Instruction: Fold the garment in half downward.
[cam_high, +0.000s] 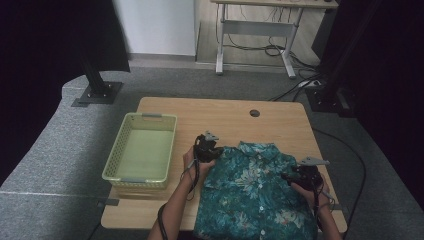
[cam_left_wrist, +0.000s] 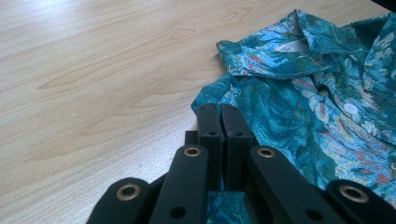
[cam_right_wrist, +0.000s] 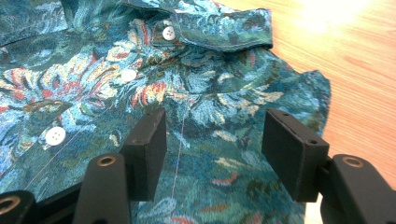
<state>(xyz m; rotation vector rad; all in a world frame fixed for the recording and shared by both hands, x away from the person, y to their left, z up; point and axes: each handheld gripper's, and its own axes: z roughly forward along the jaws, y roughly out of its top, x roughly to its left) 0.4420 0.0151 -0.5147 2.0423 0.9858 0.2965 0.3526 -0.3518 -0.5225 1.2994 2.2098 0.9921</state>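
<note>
Looks like the fold-start step: teal floral button-up shirt (cam_high: 252, 192) lies lower middle of the high view. Left gripper (cam_left_wrist: 220, 122) is clamped on its shoulder edge; right gripper (cam_right_wrist: 212, 149) hovers spread. Next, I'd guess, it pinches the other shoulder.

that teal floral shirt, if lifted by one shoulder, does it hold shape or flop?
Probably flops: the shirt lies flat with soft folds at the collar, so it looks like thin cloth. Likely light, and it may drag and bunch on the table rather than slide whole. The left gripper is shut at its shoulder edge; the right gripper is open above it.
</note>
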